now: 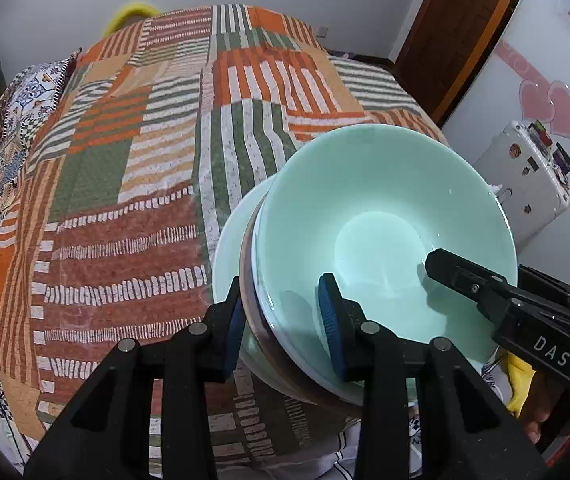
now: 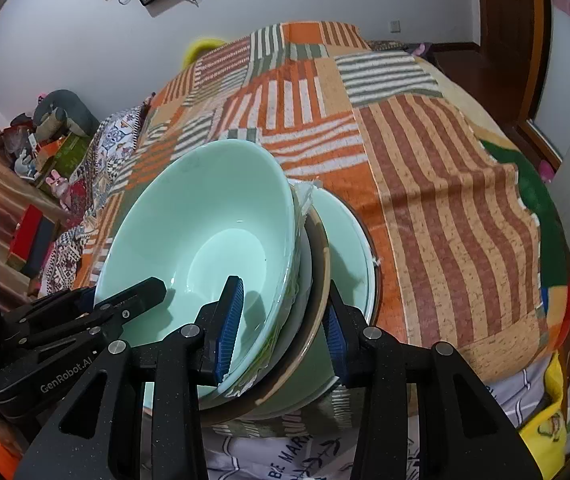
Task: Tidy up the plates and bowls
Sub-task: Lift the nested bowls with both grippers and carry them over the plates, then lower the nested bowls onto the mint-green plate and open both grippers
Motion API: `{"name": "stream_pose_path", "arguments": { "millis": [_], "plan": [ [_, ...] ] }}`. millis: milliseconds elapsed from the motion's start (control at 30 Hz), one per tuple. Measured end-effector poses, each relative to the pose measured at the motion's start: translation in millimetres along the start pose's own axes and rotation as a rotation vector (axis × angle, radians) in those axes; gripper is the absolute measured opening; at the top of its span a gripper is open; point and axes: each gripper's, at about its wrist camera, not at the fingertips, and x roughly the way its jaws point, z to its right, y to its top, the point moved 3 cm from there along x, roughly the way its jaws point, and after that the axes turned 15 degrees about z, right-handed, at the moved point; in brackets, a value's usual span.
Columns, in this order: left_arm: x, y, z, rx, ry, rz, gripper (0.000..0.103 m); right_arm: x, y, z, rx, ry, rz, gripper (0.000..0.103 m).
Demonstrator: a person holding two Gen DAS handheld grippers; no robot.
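A stack of dishes is held over the bed: a pale green bowl on top, a brown-rimmed plate under it and a pale green dish below. My left gripper is shut on the stack's rim, one pad inside the bowl, one outside. My right gripper is shut on the opposite rim of the same stack: the green bowl, the brown-rimmed plate and the lower green dish. The right gripper also shows in the left wrist view, and the left gripper in the right wrist view.
A bed with a striped orange, green and brown patchwork cover lies beneath and ahead. A white suitcase stands to the right by a wooden door frame. Cluttered shelves are at the left. A yellow bag lies on the floor.
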Motion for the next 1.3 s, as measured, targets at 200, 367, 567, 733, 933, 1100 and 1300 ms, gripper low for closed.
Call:
{"name": "stream_pose_path", "arguments": {
  "millis": [200,367,567,733,933,1100,1300],
  "plan": [
    [6.7,-4.3,-3.1,0.004,0.000,-0.014,0.036,0.5,0.7,-1.5,-0.013,0.008,0.007,0.036],
    [6.9,-6.3,-2.8,0.007,-0.003,-0.004,0.036,2.7,-1.3,0.4,-0.007,0.020,0.015,0.036],
    [3.4,-7.1,-5.2,0.011,0.003,0.019,0.036,2.7,-2.5,0.7,0.002,0.036,0.016,0.038],
    [-14.5,1.0,-7.7,0.035,0.026,0.082,0.038,-8.9,2.1,-0.1,-0.032,0.025,0.043,0.041],
    [-42.3,8.8,-10.7,0.015,0.014,0.138,0.038,-28.5,11.6,-5.1,-0.070,0.009,0.100,0.044],
    [-81.1,23.2,-4.7,0.020,0.009,0.248,0.040,-55.1,23.1,-14.7,-0.113,0.015,0.174,0.044],
    [-139.7,40.0,5.0,0.036,0.012,0.424,0.048,-94.6,40.3,-31.4,-0.160,0.046,0.296,0.049]
  ]
}}
